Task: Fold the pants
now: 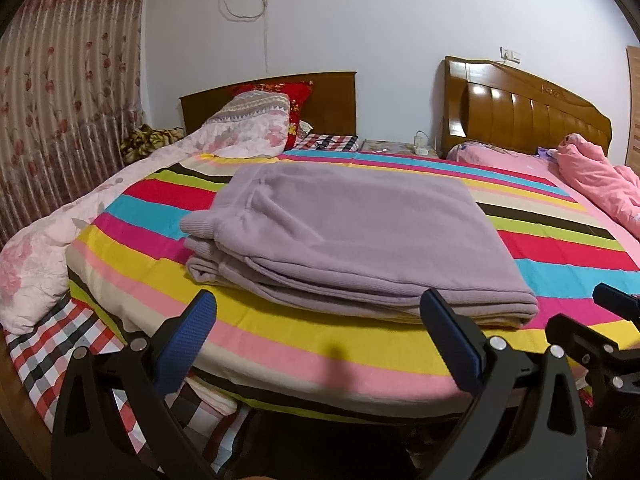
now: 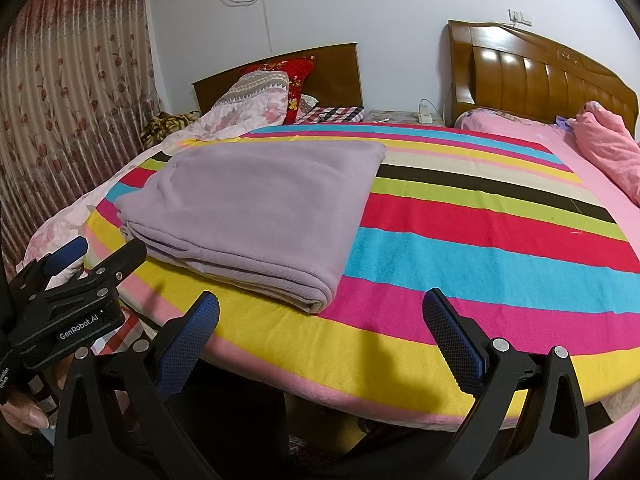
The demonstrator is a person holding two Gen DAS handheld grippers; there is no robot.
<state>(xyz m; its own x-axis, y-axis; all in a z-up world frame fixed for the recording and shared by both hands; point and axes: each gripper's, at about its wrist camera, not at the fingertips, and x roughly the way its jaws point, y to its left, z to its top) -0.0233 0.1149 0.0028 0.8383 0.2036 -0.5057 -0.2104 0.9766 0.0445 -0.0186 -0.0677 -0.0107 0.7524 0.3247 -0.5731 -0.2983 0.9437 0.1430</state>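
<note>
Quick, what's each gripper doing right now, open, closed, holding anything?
Left gripper: open, holding nothing.
Right gripper: open, holding nothing; pants lie folded on the bed.

Folded pants (image 1: 356, 236) lay on a striped blanket (image 1: 560, 248) spread across the bed, a quilt (image 1: 120, 184) bunched to their left. Behind the pants stood two headboards (image 1: 528, 120). Both grippers, left (image 1: 320, 320) and right (image 2: 320, 320), hovered before the pants, fingers spread.

— What are the pants (image 1: 352, 236) looking like?
— Lilac, soft and fleecy, lying folded into a flat stack of layers – ribbed cuffs are sticking out at the left end.
— And where are they sitting?
— They're resting on the striped blanket (image 1: 560, 248), toward its left side.
</note>
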